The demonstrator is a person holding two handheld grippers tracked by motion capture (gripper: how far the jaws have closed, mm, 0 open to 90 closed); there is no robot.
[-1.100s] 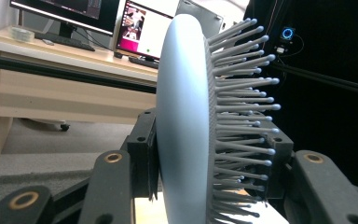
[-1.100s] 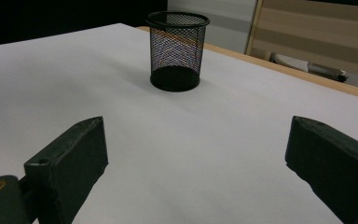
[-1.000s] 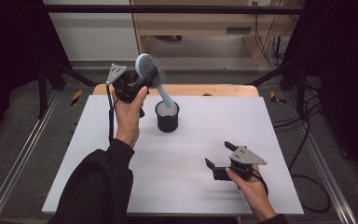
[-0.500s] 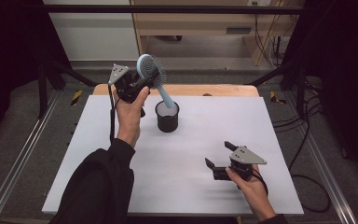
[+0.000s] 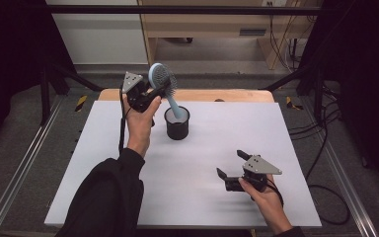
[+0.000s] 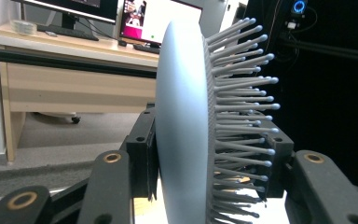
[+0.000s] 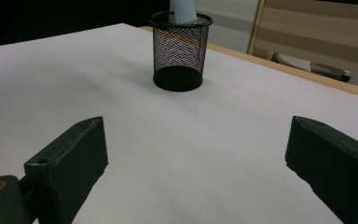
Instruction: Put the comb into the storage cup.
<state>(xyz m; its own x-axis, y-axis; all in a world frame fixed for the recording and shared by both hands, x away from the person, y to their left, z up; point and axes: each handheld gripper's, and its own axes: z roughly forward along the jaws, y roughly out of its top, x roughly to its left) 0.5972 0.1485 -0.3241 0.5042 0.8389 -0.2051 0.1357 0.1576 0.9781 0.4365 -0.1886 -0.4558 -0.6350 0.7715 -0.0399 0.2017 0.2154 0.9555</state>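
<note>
The left gripper [image 5: 150, 95] clamps the blue hairbrush's [image 5: 161, 79] head, its handle standing in the black mesh cup [image 5: 177, 123] near the table's [image 5: 103, 148] far edge. The right gripper [image 5: 231, 168] rests spread near the front-right corner.

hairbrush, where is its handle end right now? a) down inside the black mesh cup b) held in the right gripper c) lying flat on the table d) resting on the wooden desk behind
a, the hairbrush slants with its handle going down into the black mesh cup, while the left gripper is shut on its head and the right gripper sits open, apart from it.
</note>
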